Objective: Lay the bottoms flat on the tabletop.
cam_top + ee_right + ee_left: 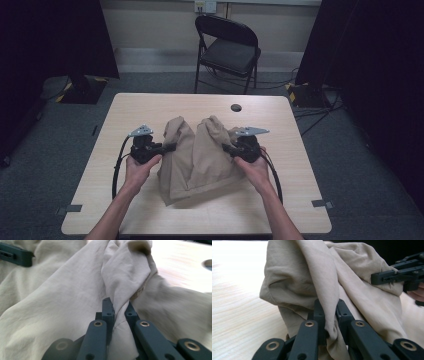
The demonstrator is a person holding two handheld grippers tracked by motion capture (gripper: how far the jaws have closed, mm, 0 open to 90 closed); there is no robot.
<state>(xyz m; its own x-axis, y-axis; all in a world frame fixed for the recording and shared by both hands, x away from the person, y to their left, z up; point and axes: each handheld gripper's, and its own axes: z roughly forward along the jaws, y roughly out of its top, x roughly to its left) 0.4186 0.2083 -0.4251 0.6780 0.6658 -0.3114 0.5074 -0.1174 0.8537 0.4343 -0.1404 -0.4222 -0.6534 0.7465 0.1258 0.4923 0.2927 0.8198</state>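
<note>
Wooden table [150,107] under a tan cloth [197,160], heaped mid-table and lifted into two peaks. Between the two tongs, stretched side to side, one peak per hand, neither hand nearer. Left gripper [170,147] clamped on the cloth's left fold, fabric pinched between its jaws. Right gripper [226,146] likewise clamped on the right fold. Probably best drawn apart sideways next.
</note>
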